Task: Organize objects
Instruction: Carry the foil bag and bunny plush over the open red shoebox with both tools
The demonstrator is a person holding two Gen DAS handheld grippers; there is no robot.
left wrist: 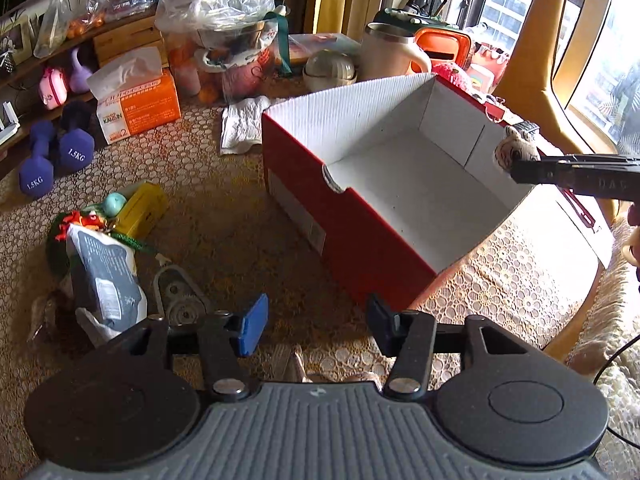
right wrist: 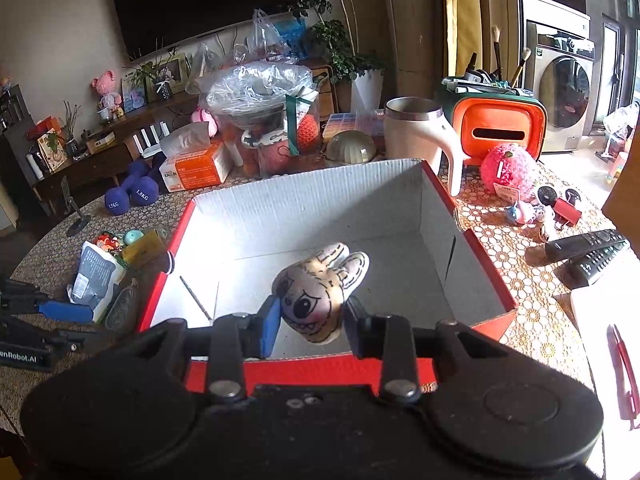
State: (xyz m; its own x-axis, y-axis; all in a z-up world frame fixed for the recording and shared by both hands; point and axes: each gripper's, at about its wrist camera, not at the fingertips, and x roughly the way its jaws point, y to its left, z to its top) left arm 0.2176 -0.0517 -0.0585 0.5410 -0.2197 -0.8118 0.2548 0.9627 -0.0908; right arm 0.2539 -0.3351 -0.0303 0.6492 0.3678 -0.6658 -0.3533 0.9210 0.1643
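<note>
Though gripped, plush toy [right wrist: 316, 294] ears-forward (tilted).

The bench [left wrist: 224, 216] is round and covered with a lace-patterned cloth. On it stands an open red box [left wrist: 344, 216] near the middle. Beside it lie a white cloth [left wrist: 244, 120], an orange tissue box [left wrist: 138, 104], two purple dumbbells [left wrist: 56, 156], a grey packet [left wrist: 106, 276] and a cream mug [right wrist: 420, 136]. Two remotes [right wrist: 592, 252] lie at the right edge.
</note>
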